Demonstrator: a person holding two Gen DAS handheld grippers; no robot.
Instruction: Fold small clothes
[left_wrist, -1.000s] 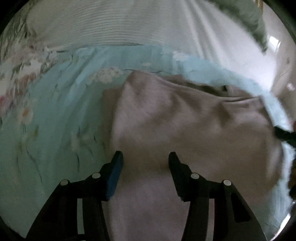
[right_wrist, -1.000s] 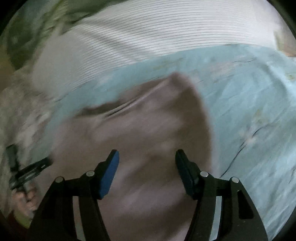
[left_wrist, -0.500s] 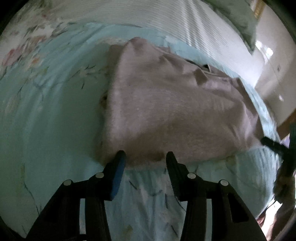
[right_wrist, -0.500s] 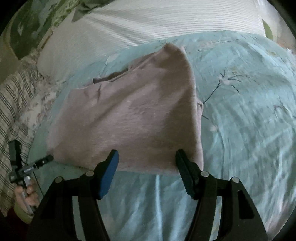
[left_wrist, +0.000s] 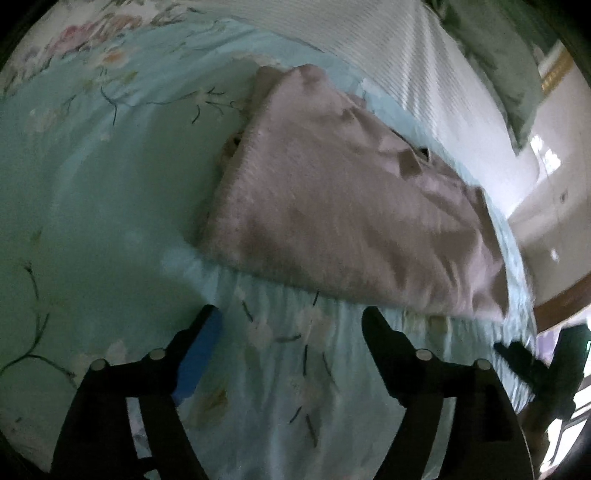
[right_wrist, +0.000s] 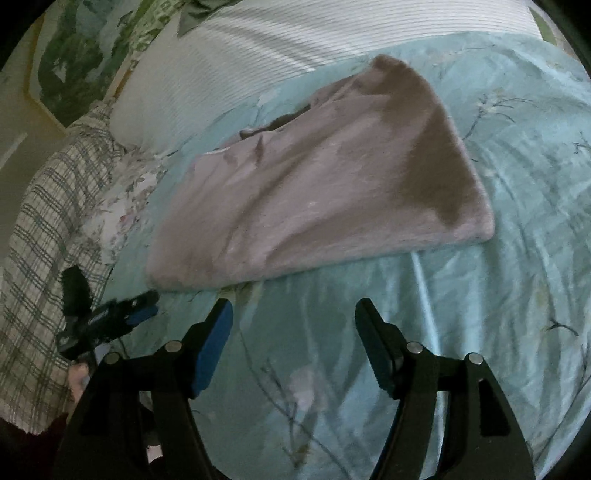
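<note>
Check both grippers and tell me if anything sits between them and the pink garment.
Nothing visible does. The left gripper and right gripper, jaws opening and empty, both hang short of the near edge of the folded pink garment, with only bare floral bedspread in between.

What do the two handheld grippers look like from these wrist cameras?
Both the left gripper and the right gripper are matte black two-finger frames with silver pivot pins. Their fingers carry blue pads on the inner faces. No cables or sleeves show.
</note>
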